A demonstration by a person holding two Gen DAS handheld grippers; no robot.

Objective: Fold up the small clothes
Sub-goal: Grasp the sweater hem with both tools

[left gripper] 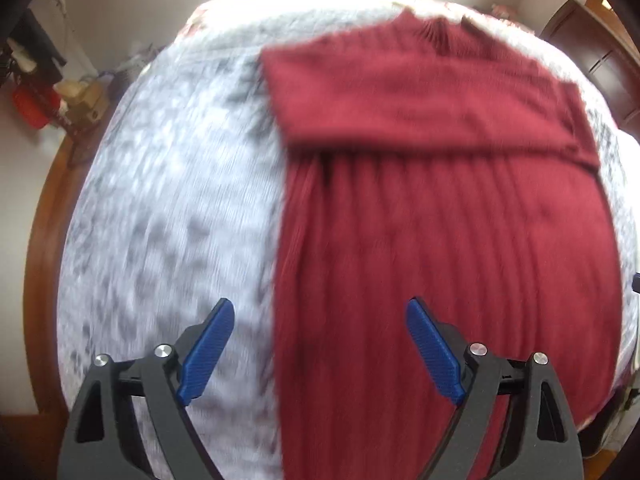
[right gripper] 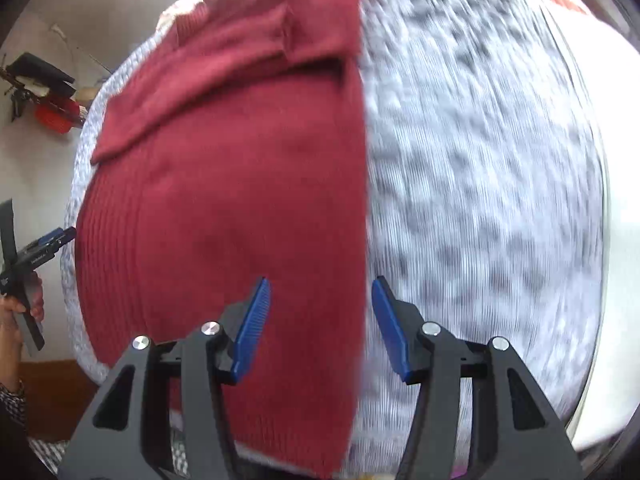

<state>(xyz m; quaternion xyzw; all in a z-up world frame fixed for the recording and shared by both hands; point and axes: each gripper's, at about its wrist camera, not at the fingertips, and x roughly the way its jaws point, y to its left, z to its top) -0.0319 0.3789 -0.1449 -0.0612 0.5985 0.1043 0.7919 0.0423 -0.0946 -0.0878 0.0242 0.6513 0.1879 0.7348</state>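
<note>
the red sweater (left gripper: pixel 440 240) lies flat on the grey-and-white blanket (left gripper: pixel 160 220), long axis running from 6 o'clock (hem) to 12 o'clock (collar) in both wrist views, with a sleeve folded across the chest as a band from 9 to 3 o'clock. in the left wrist view the garment's left edge runs up between the two blue pads, so the left gripper (left gripper: pixel 320 344) straddles that edge: pad at 7 o'clock over blanket, pad at 5 o'clock over knit. in the right wrist view the right gripper (right gripper: pixel 320 328) straddles the opposite long edge in mirror fashion, garment toward 9 o'clock, blanket toward 3 o'clock. both grippers stand released, jaws spread wide and holding nothing; whether either touches the fabric cannot be told, and both views are motion-blurred. judgement: neither hand is clearly nearer; each sits near the hem end of its own edge, so the coming move likely turns on taking the hem corners and carrying them toward 12 o'clock, along the long axis. in the right wrist view the left gripper appears again at 9 o'clock, held by a hand (right gripper: pixel 20 308). count: one sweater, one sleeve band visible on top, one blanket, two grippers, four blue pads, one hand in view
</note>
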